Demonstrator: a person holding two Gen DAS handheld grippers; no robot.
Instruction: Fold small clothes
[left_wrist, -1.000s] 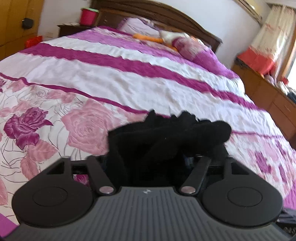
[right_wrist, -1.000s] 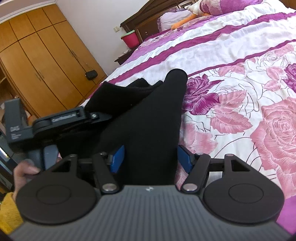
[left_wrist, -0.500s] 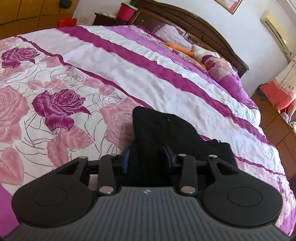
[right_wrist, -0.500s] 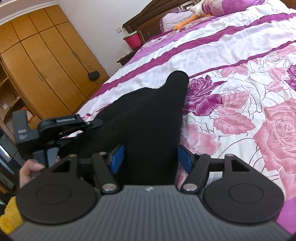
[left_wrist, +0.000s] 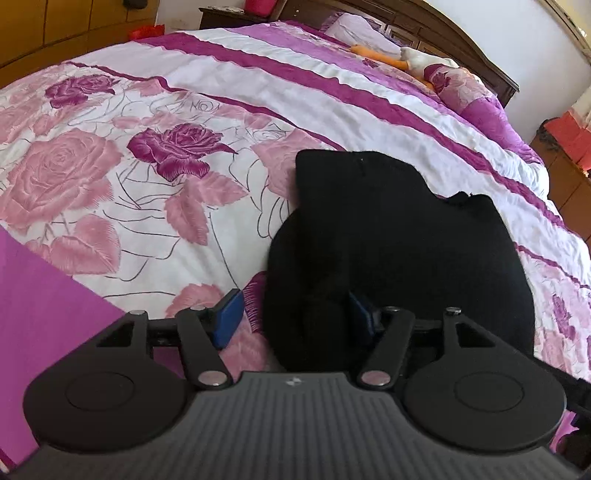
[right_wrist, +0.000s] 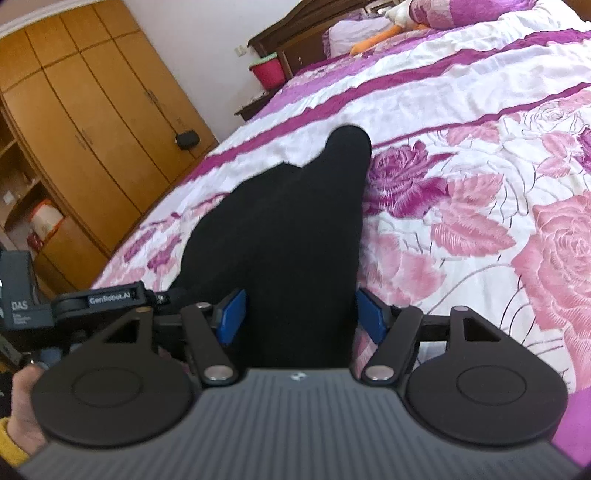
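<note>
A small black garment (left_wrist: 388, 236) lies folded on the pink rose bedspread (left_wrist: 110, 177). My left gripper (left_wrist: 295, 317) is open, its blue pads wide apart, with a fold of the black cloth lying between them against the right pad. In the right wrist view the same black garment (right_wrist: 291, 229) stretches away from me on the bed. My right gripper (right_wrist: 301, 314) is open with the cloth between its blue pads, not squeezed. The left gripper's body (right_wrist: 96, 299) shows at the left of that view, beside the garment's near corner.
A wooden wardrobe (right_wrist: 92, 122) stands left of the bed. A headboard (left_wrist: 443, 33), pillows and an orange-and-white soft toy (left_wrist: 391, 59) are at the far end. A red bucket (right_wrist: 267, 70) sits on a nightstand. A low cabinet (left_wrist: 565, 155) stands at the right.
My left gripper has opened and let go of the black garment, which now lies flat on the bed. The left gripper has also swung downward and left.
</note>
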